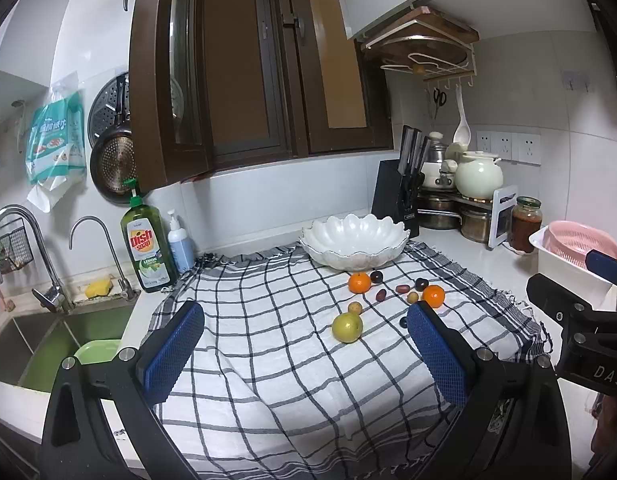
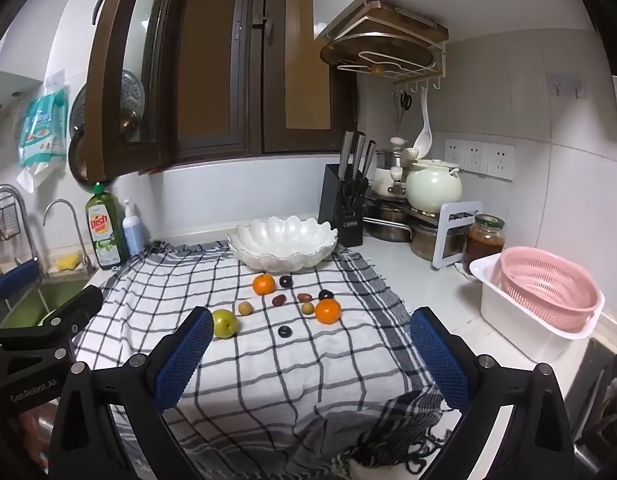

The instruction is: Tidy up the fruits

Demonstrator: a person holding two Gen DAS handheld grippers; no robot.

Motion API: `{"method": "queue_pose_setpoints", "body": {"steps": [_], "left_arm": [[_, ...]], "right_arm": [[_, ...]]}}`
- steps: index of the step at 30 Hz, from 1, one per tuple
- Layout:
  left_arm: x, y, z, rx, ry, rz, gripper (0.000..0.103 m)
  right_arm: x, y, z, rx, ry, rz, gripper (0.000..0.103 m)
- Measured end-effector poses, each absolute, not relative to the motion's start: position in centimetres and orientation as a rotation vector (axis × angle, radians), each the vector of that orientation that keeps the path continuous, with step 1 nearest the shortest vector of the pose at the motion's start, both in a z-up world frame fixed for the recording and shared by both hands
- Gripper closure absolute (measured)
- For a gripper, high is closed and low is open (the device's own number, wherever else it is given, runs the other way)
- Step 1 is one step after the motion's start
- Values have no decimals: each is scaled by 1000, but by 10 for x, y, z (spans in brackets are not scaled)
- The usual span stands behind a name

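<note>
- While both devices hover above the near edge, the worktop [image 2: 424, 264] carries a black-and-white checked cloth [image 2: 268, 368] that covers most of its middle.
- Left gripper [image 1: 304, 354]: jaws spread fully apart, nothing between the blue pads, held above the near part of the cloth and short of the fruit.
- Right gripper [image 2: 312, 356]: jaws likewise spread wide and empty, over the near part of the cloth; in its own view the left pad stands in front of the green fruit without visible contact.
- White scalloped bowl [image 2: 284, 242]: upright at the far edge of the cloth, no fruit visible inside.
- Pink colander [image 2: 548, 284]: seated in a white tub [image 2: 508, 320] at the right of the worktop, off the cloth.
- Dish-soap bottle [image 1: 148, 244]: upright beside the sink [image 1: 48, 344], left of the cloth.
- Green round fruit [image 1: 347, 327]: on the cloth, nearest the grippers, left of the group.
- Two oranges: one [image 1: 359, 282] just in front of the bowl, the other [image 1: 434, 295] to its right and nearer.
- Small fruits, loose between and around the oranges, all apart from the bowl: two dark plums [image 2: 285, 281] [image 2: 326, 294], two reddish dates [image 2: 279, 300] [image 2: 304, 297], two tan round ones [image 2: 245, 308] [image 2: 307, 308], and one dark berry [image 2: 284, 331] lying alone nearest the camera.
</note>
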State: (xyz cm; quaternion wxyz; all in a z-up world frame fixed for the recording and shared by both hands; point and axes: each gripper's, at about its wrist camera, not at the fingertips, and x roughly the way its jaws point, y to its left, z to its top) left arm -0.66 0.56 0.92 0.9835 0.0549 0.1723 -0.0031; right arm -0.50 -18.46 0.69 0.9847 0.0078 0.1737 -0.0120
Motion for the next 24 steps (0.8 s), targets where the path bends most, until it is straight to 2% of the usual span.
{"method": "queue_pose_setpoints", "body": {"steps": [24], "left_arm": [[-10,6,9,112,339,-8,0]], "right_arm": [[-13,-176,13,-3,341,-24,3]]}}
